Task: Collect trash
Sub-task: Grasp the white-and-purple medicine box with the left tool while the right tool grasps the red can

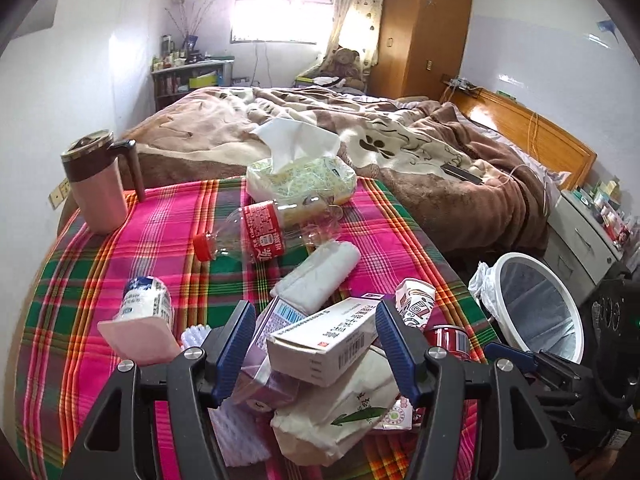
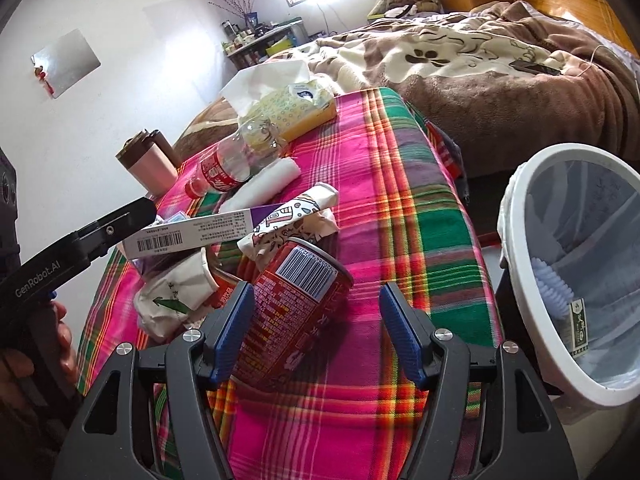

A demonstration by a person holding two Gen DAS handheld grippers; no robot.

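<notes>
Presently — right gripper point(image 2: 316, 336), fingers apart around red drink can point(image 2: 294, 316): centre, close squarely; left gripper point(image 1: 316, 348) apart over medicine carton point(image 1: 324, 340).

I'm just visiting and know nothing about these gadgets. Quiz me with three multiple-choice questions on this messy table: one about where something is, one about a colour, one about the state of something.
1. Where is the white trash bin?
A. on the bed
B. beside the table's right edge, lower than the tabletop
C. under the pink mug

2. What colour is the cap of the clear plastic bottle?
A. red
B. blue
C. white

3. How is the red can lying?
A. upright with both fingers clamped on it
B. crushed flat inside the bin
C. on its side between the open fingers of the right gripper

Answers:
1 B, the bin's rim sits beside the plaid cloth's edge, below it.
2 A, a red cap shows at the bottle's neck.
3 C, the can lies tipped, with a gap to the right finger.
</notes>
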